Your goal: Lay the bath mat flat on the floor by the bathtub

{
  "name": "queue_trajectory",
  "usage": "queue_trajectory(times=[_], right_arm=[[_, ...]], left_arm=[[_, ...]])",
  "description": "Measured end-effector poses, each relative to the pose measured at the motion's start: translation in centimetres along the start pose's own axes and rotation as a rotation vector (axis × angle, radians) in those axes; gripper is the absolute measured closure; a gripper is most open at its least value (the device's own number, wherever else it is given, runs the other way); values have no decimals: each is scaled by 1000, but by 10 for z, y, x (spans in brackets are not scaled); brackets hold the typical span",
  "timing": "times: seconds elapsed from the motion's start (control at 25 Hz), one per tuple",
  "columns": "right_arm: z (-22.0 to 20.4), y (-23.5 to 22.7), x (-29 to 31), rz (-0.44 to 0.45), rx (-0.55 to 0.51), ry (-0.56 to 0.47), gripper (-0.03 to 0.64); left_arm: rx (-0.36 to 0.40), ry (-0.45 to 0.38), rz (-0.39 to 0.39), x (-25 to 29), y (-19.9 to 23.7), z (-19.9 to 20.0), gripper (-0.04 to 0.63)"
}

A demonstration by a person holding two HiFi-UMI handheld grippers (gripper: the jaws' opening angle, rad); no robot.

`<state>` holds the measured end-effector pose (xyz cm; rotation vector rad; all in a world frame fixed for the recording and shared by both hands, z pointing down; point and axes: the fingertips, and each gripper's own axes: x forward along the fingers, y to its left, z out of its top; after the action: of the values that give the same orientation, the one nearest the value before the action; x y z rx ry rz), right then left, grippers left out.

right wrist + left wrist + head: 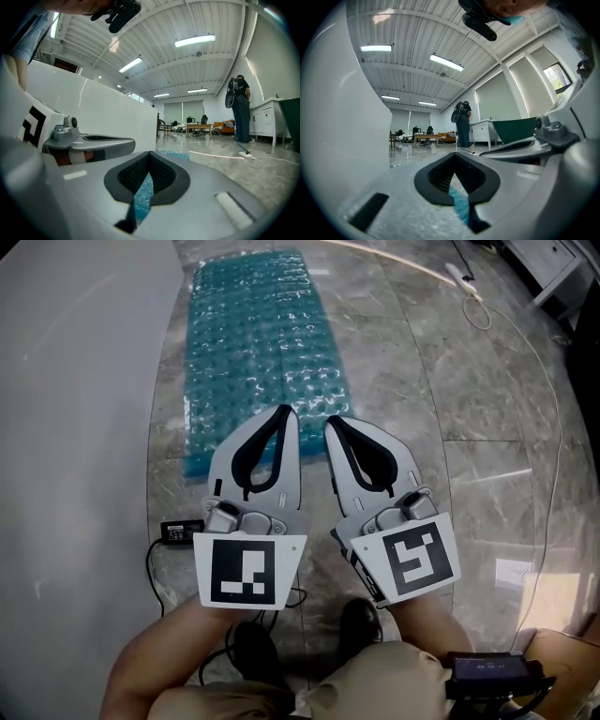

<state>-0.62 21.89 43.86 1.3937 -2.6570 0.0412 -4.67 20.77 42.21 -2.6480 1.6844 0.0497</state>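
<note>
Bath mat [258, 352], translucent teal with a bubbled surface, lies spread flat on the floor [450, 399], its long left edge running just beside the white wall of the bathtub [75, 427]. The floor is polished grey marble-look tile with strong reflections.

The left tongs [283, 412] and right tongs [331, 421] are held side by side above the mat's near end. Both are clenched with nothing between the tips, and only the mat's teal shows through the loop of each pair of jaws. Whether the tips touch the mat cannot be told.

A black power adapter [181, 530] with its dark cord rests on the floor beside the tub, near the mat's near left corner. A white cable [478, 310] trails across the tiles at upper right, well apart from the mat.

The gripper views show a large open hall with a ribbed white ceiling and strip lights [446, 62]. A standing person [240, 110] is in the distance beside a white cabinet [483, 131], with a low wooden table [425, 137] farther back.
</note>
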Motion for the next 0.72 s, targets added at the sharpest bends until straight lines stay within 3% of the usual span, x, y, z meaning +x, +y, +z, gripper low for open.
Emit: queue_trajectory(times=[0.32, 0.72], right_arm=[[11, 2, -1, -5, -4, -46, 610], [7, 1, -6, -8, -11, -28, 610]], left_arm=[[12, 8, -8, -4, -5, 0, 591], [-1, 15, -1, -7, -3, 0, 588]])
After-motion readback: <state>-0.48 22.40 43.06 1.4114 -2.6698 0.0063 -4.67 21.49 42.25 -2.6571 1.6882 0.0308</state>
